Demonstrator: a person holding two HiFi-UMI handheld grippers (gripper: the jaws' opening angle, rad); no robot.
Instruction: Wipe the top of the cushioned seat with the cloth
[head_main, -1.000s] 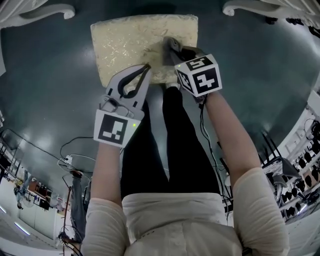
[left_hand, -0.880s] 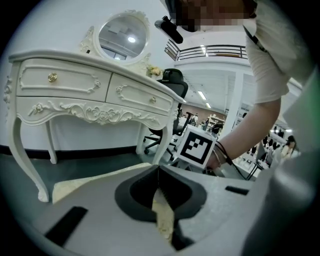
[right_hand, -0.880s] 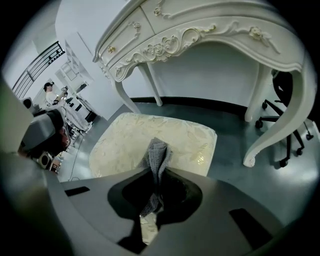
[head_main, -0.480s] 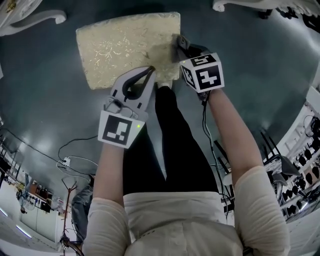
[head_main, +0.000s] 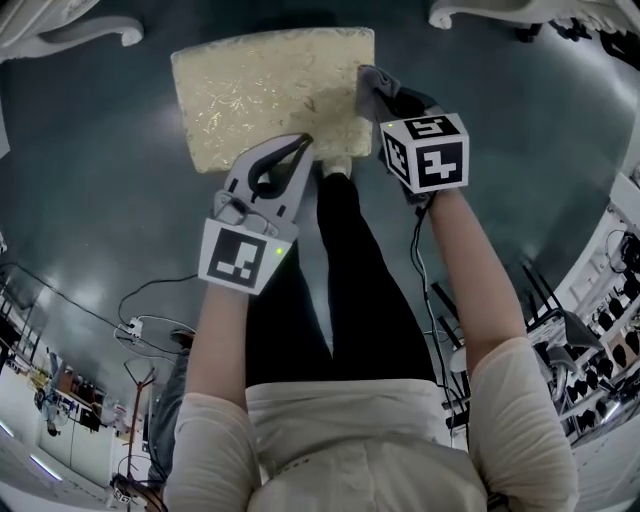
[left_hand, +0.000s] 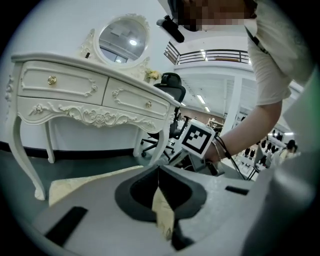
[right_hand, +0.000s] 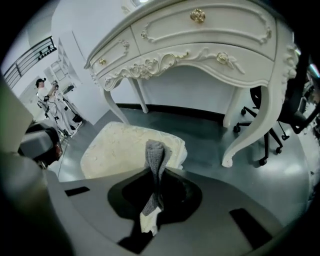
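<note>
The cushioned seat (head_main: 265, 95) is cream with a gold pattern and stands on the dark floor in front of me. My right gripper (head_main: 376, 92) is shut on a grey cloth (head_main: 368, 84) at the seat's right edge. In the right gripper view the cloth (right_hand: 154, 157) stands up between the jaws of my right gripper (right_hand: 155, 172), a white tag hanging below, with the seat (right_hand: 117, 150) just beyond. My left gripper (head_main: 303, 143) is shut, tips at the seat's near edge. In the left gripper view the left gripper (left_hand: 159, 171) has the seat (left_hand: 75, 184) beneath it.
A white carved dressing table (right_hand: 200, 40) stands beyond the seat, its legs (head_main: 70, 28) at the top corners of the head view. An office chair (right_hand: 282, 120) is to the right. Cables (head_main: 150, 300) lie on the floor at left. The person's black-clad legs (head_main: 345, 290) reach the seat.
The right gripper has carried the cloth rightward across the seat's near part to its right edge. The left gripper has stayed at the near edge.
</note>
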